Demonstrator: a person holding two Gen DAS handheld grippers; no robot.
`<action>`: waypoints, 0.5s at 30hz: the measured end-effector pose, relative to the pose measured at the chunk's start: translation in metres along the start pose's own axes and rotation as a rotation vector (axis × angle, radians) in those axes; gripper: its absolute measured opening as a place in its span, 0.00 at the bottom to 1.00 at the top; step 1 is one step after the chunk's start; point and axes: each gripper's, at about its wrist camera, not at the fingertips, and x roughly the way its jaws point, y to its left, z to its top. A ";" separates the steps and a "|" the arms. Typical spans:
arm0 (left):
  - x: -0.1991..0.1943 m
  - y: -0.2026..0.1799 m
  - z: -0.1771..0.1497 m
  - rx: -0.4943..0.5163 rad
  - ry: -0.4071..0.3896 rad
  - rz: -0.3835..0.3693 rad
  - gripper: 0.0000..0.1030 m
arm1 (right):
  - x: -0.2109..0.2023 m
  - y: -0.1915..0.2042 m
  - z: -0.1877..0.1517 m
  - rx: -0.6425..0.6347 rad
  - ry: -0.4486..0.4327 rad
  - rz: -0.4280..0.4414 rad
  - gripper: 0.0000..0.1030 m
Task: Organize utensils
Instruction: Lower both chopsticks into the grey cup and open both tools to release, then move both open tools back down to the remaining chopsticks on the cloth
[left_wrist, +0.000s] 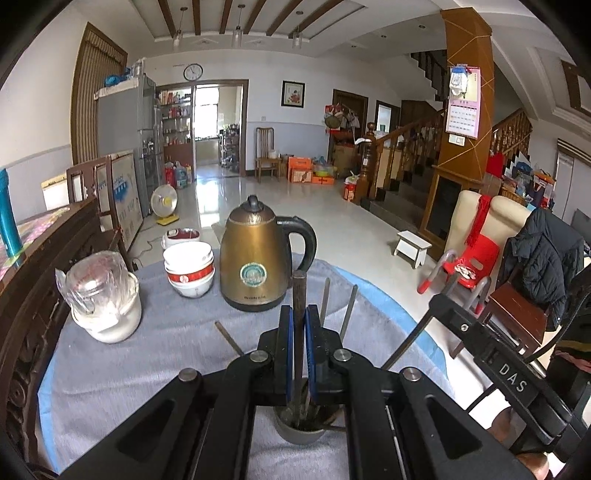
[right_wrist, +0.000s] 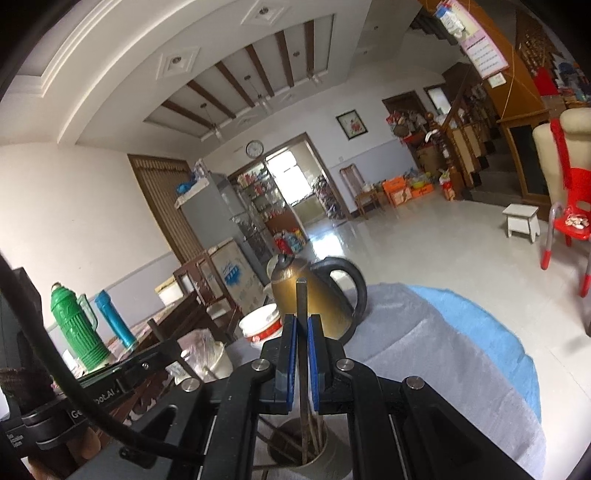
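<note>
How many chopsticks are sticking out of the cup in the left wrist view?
5 show: one held upright in the left jaws, two just right of it, one leaning left, one leaning far right. Others may hide behind the gripper.

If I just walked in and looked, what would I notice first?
Probably the shiny gold kettle standing in the middle of the cloth-covered table, with a stack of red-and-white bowls just left of it. Right up close, the left gripper and the right gripper each pinch a dark chopstick upright over a grey cup holding more sticks.
</note>
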 end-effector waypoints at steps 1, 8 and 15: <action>0.001 0.001 -0.002 -0.003 0.008 0.001 0.06 | 0.002 0.000 -0.002 0.003 0.012 0.004 0.07; -0.007 0.018 -0.012 -0.035 0.027 0.007 0.17 | 0.007 -0.007 -0.008 0.073 0.085 0.055 0.11; -0.028 0.038 -0.033 -0.062 0.029 0.049 0.50 | -0.008 -0.027 -0.012 0.217 0.078 0.143 0.27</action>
